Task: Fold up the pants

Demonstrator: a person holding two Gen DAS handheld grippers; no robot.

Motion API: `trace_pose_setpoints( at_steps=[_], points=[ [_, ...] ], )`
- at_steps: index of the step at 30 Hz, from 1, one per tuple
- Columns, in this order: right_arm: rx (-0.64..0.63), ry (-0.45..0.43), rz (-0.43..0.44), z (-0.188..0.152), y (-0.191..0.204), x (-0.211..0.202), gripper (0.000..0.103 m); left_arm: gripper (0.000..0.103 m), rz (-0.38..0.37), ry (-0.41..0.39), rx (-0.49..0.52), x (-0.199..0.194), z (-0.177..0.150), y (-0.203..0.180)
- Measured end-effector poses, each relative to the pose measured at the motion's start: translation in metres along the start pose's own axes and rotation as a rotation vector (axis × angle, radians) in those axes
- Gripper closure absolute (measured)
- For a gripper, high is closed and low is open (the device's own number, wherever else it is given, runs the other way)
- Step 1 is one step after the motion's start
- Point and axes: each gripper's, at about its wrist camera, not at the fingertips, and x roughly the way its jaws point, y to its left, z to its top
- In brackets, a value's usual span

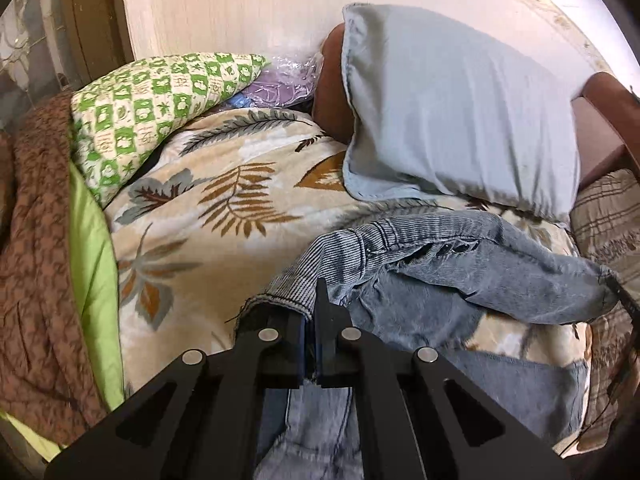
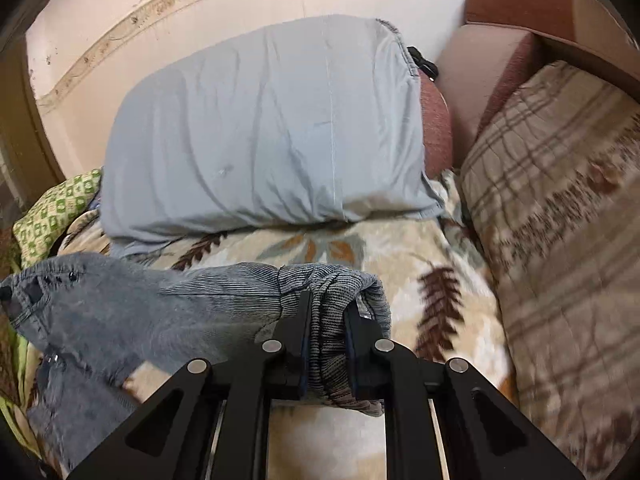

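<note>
Grey-blue ribbed jeans (image 1: 460, 264) hang stretched above a leaf-patterned blanket (image 1: 224, 208) on a bed. My left gripper (image 1: 310, 312) is shut on one corner of their waistband. My right gripper (image 2: 328, 316) is shut on a bunched part of the same pants (image 2: 132, 312), which stretch away to the left in the right wrist view. The lower part of the pants hangs down below both grippers, partly hidden by the black fingers.
A light blue pillow (image 2: 264, 128) leans on the wall behind the pants. A green-checked pillow (image 1: 160, 108) and a brown quilt (image 1: 36, 260) lie left. A plaid blanket (image 2: 560, 220) and a brown sofa arm (image 2: 512, 24) are right.
</note>
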Motion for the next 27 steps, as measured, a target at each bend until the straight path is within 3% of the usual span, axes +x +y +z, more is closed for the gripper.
trace_pose_setpoints(
  at_steps=[7,17,27],
  points=[
    [0.014,-0.022,0.033,-0.063,-0.006,-0.063,0.090,0.101,-0.051,0.007,-0.052,-0.030,-0.055,0.013],
    [0.026,-0.055,0.040,-0.152,-0.002,-0.129,0.090,0.101,-0.102,0.107,-0.140,-0.033,-0.132,0.041],
    [0.103,0.020,-0.043,-0.235,-0.020,-0.138,0.089,0.100,-0.101,0.227,-0.200,-0.006,-0.187,0.067]
  ],
)
